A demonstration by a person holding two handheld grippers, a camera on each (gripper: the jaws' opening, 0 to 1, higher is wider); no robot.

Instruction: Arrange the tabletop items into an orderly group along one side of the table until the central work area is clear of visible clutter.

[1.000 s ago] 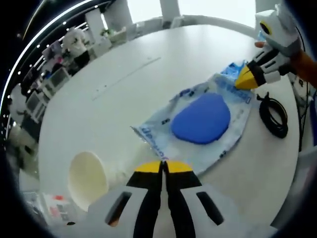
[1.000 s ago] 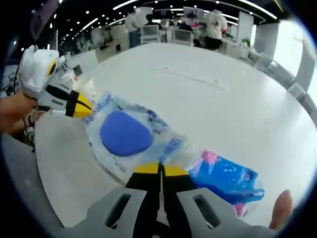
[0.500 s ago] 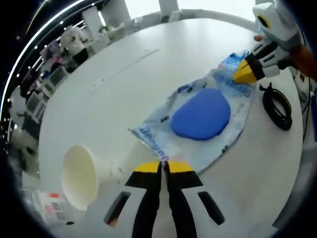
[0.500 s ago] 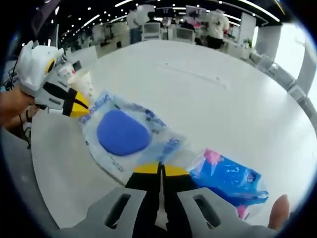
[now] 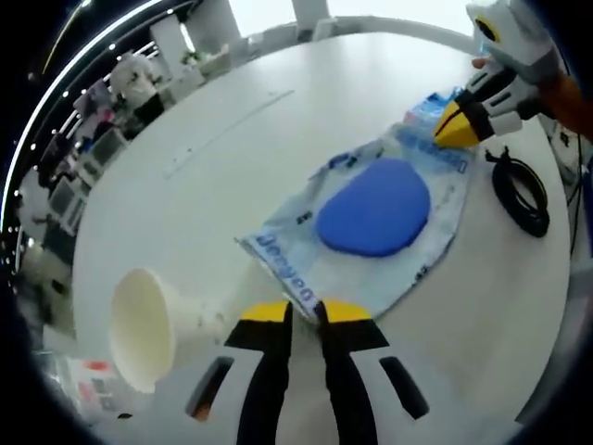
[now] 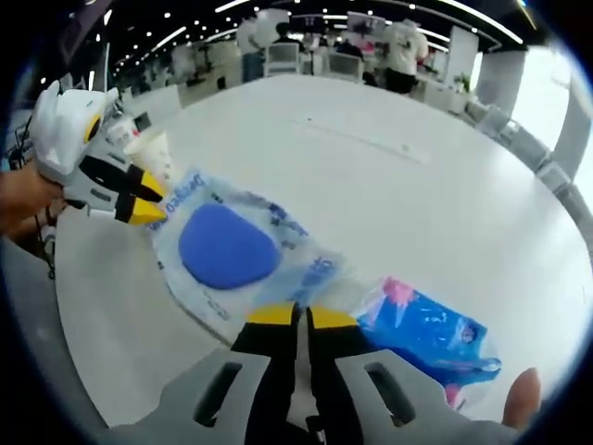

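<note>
Packet, clear plastic with blue print and a blue oval pad inside [image 5: 375,209], is lying flat on the white round table [image 5: 232,139], stretched between the two grippers near one edge. In the right gripper view the same packet [image 6: 227,248] is sitting just ahead of the jaws.

Left gripper [image 5: 304,313]: jaws are standing slightly apart at the near corner of the packet; whether the film is lying between them cannot be told. In the right gripper view this gripper [image 6: 148,202] is showing its two yellow tips parted beside the packet's far corner.

Right gripper [image 6: 301,317]: jaws are nearly together with a narrow gap, at the packet's edge; a grip on the film cannot be told. In the left gripper view it [image 5: 451,130] is appearing with tips together at the opposite corner.

Other items: paper cup [image 5: 144,329], on its side, just beside the left gripper; black coiled cable [image 5: 521,193], near the table edge; second packet, blue with pink [image 6: 431,336], touching the first packet's corner.

Handling note: the film is looking thin and slippery, so each jaw would best bite well onto a corner before any pull. Both hands moving together, low and level, would be keeping the packet from folding or dragging the blue-and-pink packet along. The cup is likely to roll if nudged.
</note>
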